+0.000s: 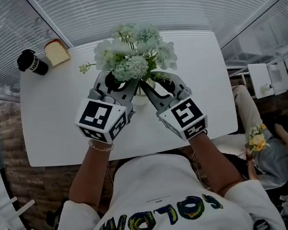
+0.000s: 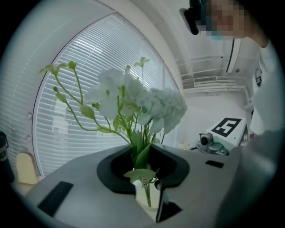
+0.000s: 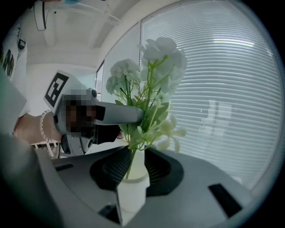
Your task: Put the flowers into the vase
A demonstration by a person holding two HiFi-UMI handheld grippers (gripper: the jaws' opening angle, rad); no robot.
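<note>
Head view: flowers (image 1: pixel 134 53); shirt print (image 1: pixel 160 218) perhaps "COLO".

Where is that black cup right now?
In the head view, the black cup stands at the far left corner of the white table, right beside a slice of bread and well left of the flowers.

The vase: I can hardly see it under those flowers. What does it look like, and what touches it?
The vase is small, plain white and matt, perhaps ceramic, with a narrow neck. It stands upright on the white table, mostly hidden from above by the flowers, whose green stems go down into its mouth. The right gripper has its jaws either side of the neck, with a gap on each side.
</note>
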